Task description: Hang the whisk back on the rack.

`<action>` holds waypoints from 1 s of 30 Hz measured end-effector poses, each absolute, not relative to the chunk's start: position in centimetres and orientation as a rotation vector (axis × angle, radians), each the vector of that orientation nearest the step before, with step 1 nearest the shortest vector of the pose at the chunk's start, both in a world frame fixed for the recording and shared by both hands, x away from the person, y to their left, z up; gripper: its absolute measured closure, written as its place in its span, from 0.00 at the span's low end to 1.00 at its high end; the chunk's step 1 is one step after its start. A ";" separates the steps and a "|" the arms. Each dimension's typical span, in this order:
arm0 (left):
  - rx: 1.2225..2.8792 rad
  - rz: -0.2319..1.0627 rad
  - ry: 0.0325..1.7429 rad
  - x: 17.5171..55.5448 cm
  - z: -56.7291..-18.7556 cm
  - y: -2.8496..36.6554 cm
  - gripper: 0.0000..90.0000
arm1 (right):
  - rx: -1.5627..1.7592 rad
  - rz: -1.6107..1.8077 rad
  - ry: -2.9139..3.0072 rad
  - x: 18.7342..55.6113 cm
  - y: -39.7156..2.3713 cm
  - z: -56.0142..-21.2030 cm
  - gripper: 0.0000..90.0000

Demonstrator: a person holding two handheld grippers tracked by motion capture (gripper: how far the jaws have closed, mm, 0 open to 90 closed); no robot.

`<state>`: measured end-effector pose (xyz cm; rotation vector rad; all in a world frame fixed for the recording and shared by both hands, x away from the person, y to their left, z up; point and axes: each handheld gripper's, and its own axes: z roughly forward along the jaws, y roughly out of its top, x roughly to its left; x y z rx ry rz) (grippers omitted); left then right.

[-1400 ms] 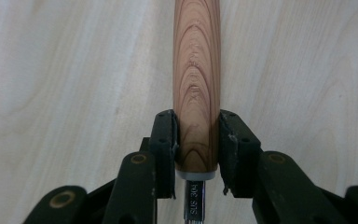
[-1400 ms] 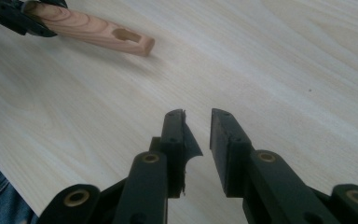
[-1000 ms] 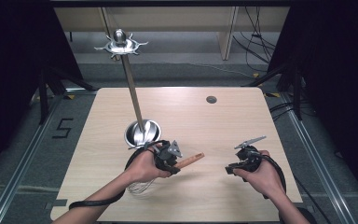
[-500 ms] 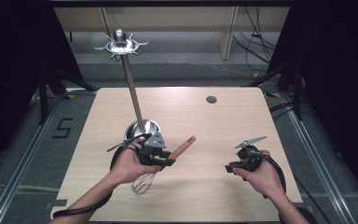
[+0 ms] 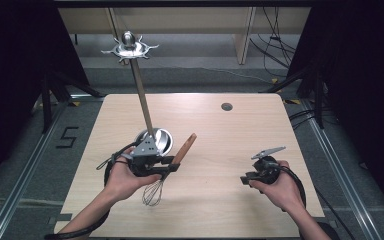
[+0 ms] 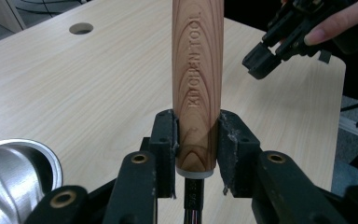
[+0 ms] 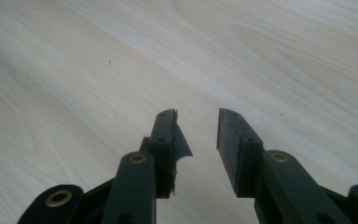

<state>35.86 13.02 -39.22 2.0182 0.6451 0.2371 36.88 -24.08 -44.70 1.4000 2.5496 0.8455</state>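
**Whisk clamped beside the steel bowl**

The left gripper [image 5: 167, 165] pinches the wooden handle of a whisk [image 5: 153, 192], whose wire head hangs toward the table's [image 5: 230, 145] near edge. Just behind stands a steel bowl [image 5: 161, 140]; its contents cannot be made out. The right gripper [image 7: 198, 135] hovers spread over bare table.

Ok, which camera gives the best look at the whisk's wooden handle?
The left gripper view: the wooden handle stands close up between the left gripper jaws, its grain and the "KITCHEN TOOL" lettering legible. The high view shows the whole whisk small, handle angled up and wire head toward the person. The right gripper view looks at bare table.
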 end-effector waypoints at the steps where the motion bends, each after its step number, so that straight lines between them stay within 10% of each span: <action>1: 2.009 0.250 0.634 35.8 -39.1 13.2 0.76 | 1.401 0.848 2.548 36.9 -24.1 -44.7 0.75; 30: 1.796 0.386 0.731 34.0 -37.5 16.1 0.76 | 1.380 0.843 2.538 36.9 -24.1 -44.8 0.73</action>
